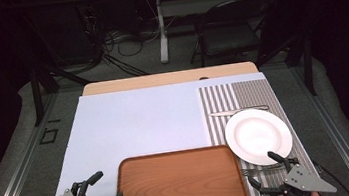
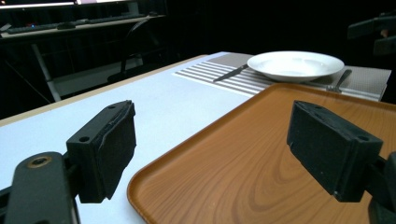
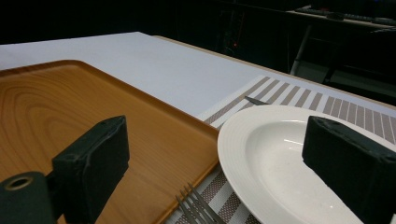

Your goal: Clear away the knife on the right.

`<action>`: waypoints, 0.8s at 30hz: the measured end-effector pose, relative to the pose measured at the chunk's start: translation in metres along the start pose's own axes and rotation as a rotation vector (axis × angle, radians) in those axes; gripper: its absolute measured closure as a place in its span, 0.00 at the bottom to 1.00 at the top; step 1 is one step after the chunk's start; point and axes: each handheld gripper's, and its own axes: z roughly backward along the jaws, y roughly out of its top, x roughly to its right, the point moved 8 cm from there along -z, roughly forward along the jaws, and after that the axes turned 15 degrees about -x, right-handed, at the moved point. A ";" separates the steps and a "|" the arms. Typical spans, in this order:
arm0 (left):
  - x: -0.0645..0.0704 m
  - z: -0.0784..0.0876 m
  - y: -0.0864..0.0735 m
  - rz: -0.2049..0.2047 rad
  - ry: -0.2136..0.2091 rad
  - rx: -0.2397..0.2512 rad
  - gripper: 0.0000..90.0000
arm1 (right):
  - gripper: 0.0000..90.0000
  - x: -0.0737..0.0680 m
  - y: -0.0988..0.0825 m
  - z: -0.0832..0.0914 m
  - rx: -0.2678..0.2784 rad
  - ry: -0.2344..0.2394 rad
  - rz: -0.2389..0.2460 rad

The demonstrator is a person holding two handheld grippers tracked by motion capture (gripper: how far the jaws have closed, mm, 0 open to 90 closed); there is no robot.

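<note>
Clearly the white plate (image 1: 258,135) is the thing in reach: it lies right of centre in the high view, on the striped placemat (image 1: 223,103), and the right gripper (image 1: 264,167) hovers at its lower rim with jaws spread wide and nothing between them. In the right gripper view the plate fills the lower right, its ribbed rim between the two black pads. It looks like glazed ceramic, so I judge it stiff, fairly heavy for a pinch grip, slick and breakable; the raised rim nearest the gripper seems the only place to bite, one pad under the lip and one on top, squarely so it does not tip.

The left gripper (image 1: 108,187), at the lower left of the high view, is also open and empty, standing astride the left edge of the brown tray (image 1: 180,185), which sits bottom centre just beside the plate. That tray has a low raised lip to clear.

A fork (image 1: 262,169) lies below the plate, just beside the right gripper, and a knife (image 1: 239,111) lies just above the plate; both could be nudged. The pale counter (image 1: 135,123) at upper left is bare, giving open room, while the placemat's right edge runs close to the counter's drop
</note>
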 end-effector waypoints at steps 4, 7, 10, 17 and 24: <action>-0.001 -0.001 -0.001 0.034 -0.031 0.009 0.18 | 0.01 0.000 -0.002 0.000 -0.013 0.018 -0.001; -0.003 0.000 -0.002 0.053 -0.021 0.014 0.17 | 0.00 -0.001 -0.001 0.000 -0.013 0.020 0.008; -0.004 0.000 -0.002 0.051 -0.010 0.007 0.17 | 0.00 -0.001 -0.001 0.000 -0.014 0.020 0.016; -0.003 0.000 -0.003 0.070 -0.020 -0.002 0.17 | 0.00 0.004 -0.001 -0.003 -0.034 0.014 0.001; 0.001 -0.003 -0.004 0.062 -0.032 -0.029 0.17 | 0.01 0.012 0.001 -0.006 -0.089 -0.057 0.024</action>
